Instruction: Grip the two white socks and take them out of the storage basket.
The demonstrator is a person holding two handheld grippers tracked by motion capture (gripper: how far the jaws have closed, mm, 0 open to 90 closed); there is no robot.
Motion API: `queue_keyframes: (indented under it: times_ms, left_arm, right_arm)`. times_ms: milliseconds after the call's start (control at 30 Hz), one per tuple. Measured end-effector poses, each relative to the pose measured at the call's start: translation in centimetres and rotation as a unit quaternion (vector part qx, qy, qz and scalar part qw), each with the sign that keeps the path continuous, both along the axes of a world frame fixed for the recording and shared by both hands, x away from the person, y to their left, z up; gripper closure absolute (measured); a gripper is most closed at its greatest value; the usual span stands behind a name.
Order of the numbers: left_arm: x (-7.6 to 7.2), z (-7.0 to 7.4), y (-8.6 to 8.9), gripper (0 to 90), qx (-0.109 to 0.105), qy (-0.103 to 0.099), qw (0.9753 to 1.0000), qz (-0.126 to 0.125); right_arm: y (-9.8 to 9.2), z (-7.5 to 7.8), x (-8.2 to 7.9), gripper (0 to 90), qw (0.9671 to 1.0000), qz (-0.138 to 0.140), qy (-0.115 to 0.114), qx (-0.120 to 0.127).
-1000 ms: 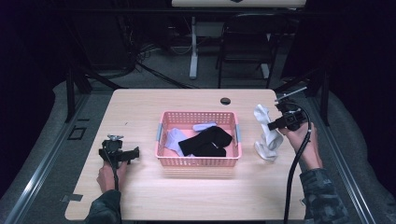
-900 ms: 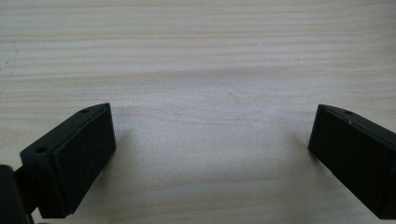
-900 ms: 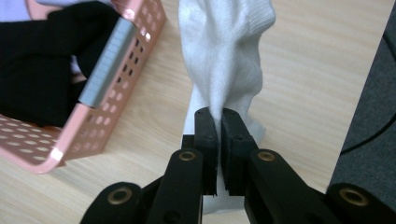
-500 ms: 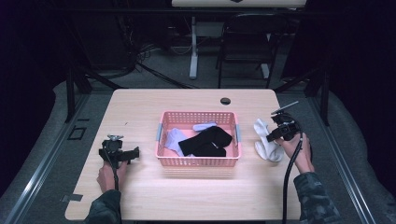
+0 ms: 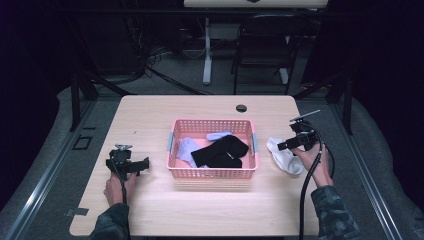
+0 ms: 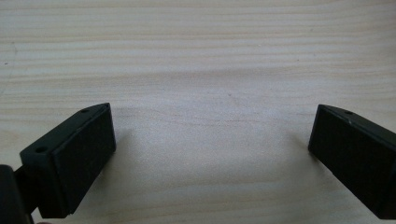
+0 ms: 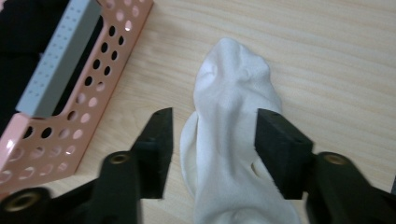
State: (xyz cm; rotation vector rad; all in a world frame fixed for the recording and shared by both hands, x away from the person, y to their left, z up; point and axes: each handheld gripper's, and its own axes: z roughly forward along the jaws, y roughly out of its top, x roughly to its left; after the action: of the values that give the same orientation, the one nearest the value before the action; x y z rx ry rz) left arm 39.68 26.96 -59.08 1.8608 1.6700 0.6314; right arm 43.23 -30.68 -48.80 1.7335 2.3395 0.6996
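Between the spread jaws of the right gripper (image 7: 212, 154) lies a white sock (image 7: 231, 135), bunched on the bare table (image 7: 336, 70) and touched by neither jaw, so the gripper is open and holds nothing. Just to that gripper's left stands the pink basket (image 7: 88, 93), with dark and pale clothes inside. Judging by this, the sock has been set down outside the basket, or is about to be grasped; the pictures do not settle which. Next comes either closing on it or lifting clear. Well apart, the left gripper (image 6: 212, 149) hovers open over plain wood.
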Motion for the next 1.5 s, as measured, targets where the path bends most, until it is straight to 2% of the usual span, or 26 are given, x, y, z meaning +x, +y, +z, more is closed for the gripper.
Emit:
queue_keyframes:
  times_ms: [33, 67, 100, 167, 267, 433, 667, 733, 867, 1000, 1300, 1433, 1500]
  left_arm:
    - [0.0, 0.0, 0.0, 0.7, 0.0, 0.0, 1.0, 0.0]
    - [0.0, 0.0, 0.0, 0.7, 0.0, 0.0, 1.0, 0.0]
    - [0.0, 0.0, 0.0, 0.7, 0.0, 0.0, 1.0, 0.0]
    - [0.0, 0.0, 0.0, 0.7, 0.0, 0.0, 1.0, 0.0]
    - [0.0, 0.0, 0.0, 0.7, 0.0, 0.0, 1.0, 0.0]
    - [0.0, 0.0, 0.0, 0.7, 0.0, 0.0, 1.0, 0.0]
    - [0.0, 0.0, 0.0, 0.7, 0.0, 0.0, 1.0, 0.0]
    - [0.0, 0.0, 0.0, 0.7, 0.0, 0.0, 1.0, 0.0]
    - [0.0, 0.0, 0.0, 0.7, 0.0, 0.0, 1.0, 0.0]
    - [0.0, 0.0, 0.0, 0.7, 0.0, 0.0, 1.0, 0.0]
    - [0.0, 0.0, 0.0, 0.7, 0.0, 0.0, 1.0, 0.0]
    - [0.0, 0.0, 0.0, 0.7, 0.0, 0.0, 1.0, 0.0]
    - [0.0, 0.0, 0.0, 0.7, 0.0, 0.0, 1.0, 0.0]
  right_arm:
    - [0.0, 0.0, 0.0, 37.7, 1.0, 0.0, 0.0, 0.0]
    - [0.0, 0.2, -0.1, 33.8, 1.0, 0.002, -0.001, 0.005]
    - [-0.1, 0.6, -0.4, 25.4, 1.0, 0.006, -0.005, 0.0]
    - [0.0, 0.8, -0.6, 24.4, 0.9999, 0.002, -0.014, 0.007]
    - [-0.2, 1.3, -1.3, 16.4, 0.9996, 0.006, -0.026, 0.003]
    - [-0.5, 2.2, -2.5, 10.5, 0.999, 0.013, -0.042, 0.01]
    - [-0.9, 2.7, -4.1, 0.4, 0.9984, 0.021, -0.053, 0.001]
    - [-1.1, 2.7, -4.6, 0.0, 0.9979, 0.022, -0.062, 0.003]
    - [-1.3, 2.7, -5.6, 0.0, 0.9977, 0.023, -0.063, -0.002]
    - [-1.8, 2.0, -6.8, 0.0, 0.9976, 0.022, -0.066, -0.003]
    - [-2.8, 0.2, -8.4, 0.0, 0.998, 0.011, -0.062, -0.01]
    - [-3.2, -0.9, -9.0, 0.0, 0.9987, 0.001, -0.051, -0.008]
    - [-3.2, -1.5, -9.2, 0.0, 0.9988, -0.001, -0.045, -0.018]
